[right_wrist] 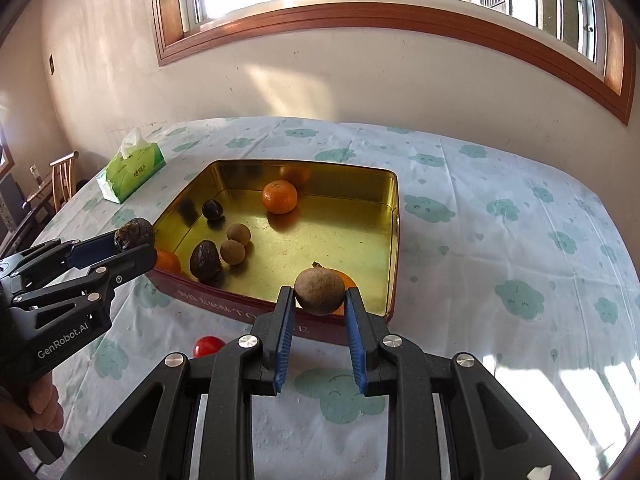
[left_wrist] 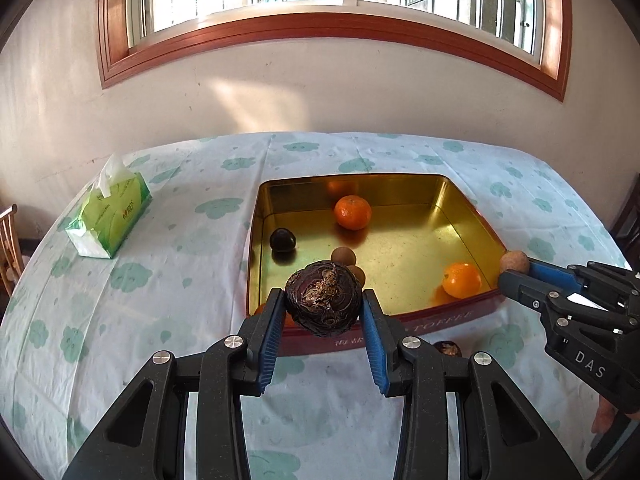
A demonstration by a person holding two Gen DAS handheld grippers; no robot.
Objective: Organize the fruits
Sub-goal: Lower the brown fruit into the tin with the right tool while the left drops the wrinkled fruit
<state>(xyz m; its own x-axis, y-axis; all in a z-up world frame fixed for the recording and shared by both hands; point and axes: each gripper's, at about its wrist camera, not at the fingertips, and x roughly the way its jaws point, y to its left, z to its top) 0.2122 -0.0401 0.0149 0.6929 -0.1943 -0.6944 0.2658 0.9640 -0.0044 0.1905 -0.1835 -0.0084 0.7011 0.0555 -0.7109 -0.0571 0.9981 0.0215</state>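
Black jaws w/ blue pads fill the near foreground of both wrist views. Left gripper (left_wrist: 322, 306) is clamped on a dark, ridged water chestnut (left_wrist: 323, 299), pads pressing both its sides, fruit held just above the near-left rim of the tin (left_wrist: 472, 216); the same gripper shows side-on in the right view (right_wrist: 134, 242). Right gripper (right_wrist: 319, 298) is closed on a round brown longan (right_wrist: 319, 291), held above the tin's near-right corner; in the left view it comes in from the right edge w/ the longan (left_wrist: 514, 263) at its tip, just outside the tin's right wall. Tin is a square, gold-lined box w/ red outer walls, open top, sitting mid-table. Inside: one mandarin (right_wrist: 280, 197) near the far wall, another (left_wrist: 462, 279) by the near-right corner, a third partly hidden at the near-left corner, a small dark chestnut (right_wrist: 213, 210) by the left wall, two loose longans (right_wrist: 239, 235) near the middle, and a bigger dark fruit (right_wrist: 205, 260) by the near wall. Centre and right of the tin floor are bare. On the cloud-print tablecloth (right_wrist: 500, 240), a red tomato (right_wrist: 208, 346) lies just outside the near wall, btwn the two grippers. Green tissue box (left_wrist: 110, 216) sits well apart at far left. Cloth to the right of the tin is open up to the table edge. A hand (right_wrist: 38, 408) grips the left handle.
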